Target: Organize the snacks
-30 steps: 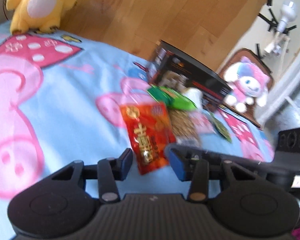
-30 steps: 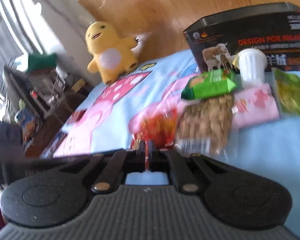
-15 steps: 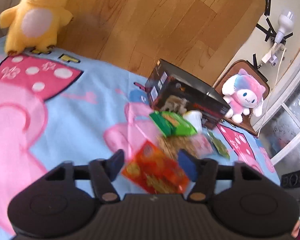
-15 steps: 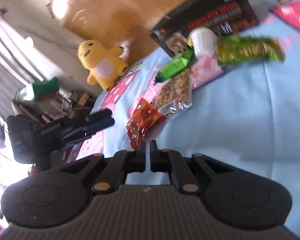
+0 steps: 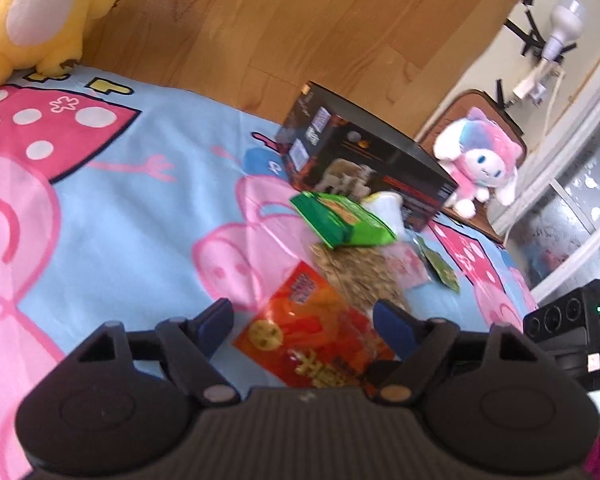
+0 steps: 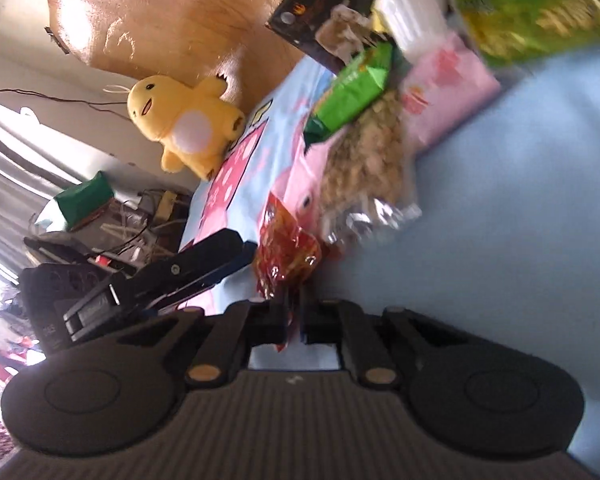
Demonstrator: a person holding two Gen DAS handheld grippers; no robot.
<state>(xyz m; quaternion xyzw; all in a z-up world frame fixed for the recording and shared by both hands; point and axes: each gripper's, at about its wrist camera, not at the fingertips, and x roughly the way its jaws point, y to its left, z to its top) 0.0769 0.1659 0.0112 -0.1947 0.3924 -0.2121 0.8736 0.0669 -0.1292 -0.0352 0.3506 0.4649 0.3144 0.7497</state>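
Observation:
A red snack packet hangs tilted just above the blue sheet. My right gripper is shut on its lower edge, and the packet sticks up from the pinched fingers. My left gripper has its jaws opening; the red packet lies between the blue pads, which do not press on it. Behind it lie a clear bag of nuts, a green packet, a pink packet, a white cup and a yellow-green packet.
A black box stands behind the snacks against the wooden headboard. A yellow plush sits at the far left, a pink-white plush at the right. The pig-patterned sheet spreads to the left.
The left jaws have spread wide off the red packet. The right gripper stays shut on it and has rolled, lifting and tilting the packet off the sheet.

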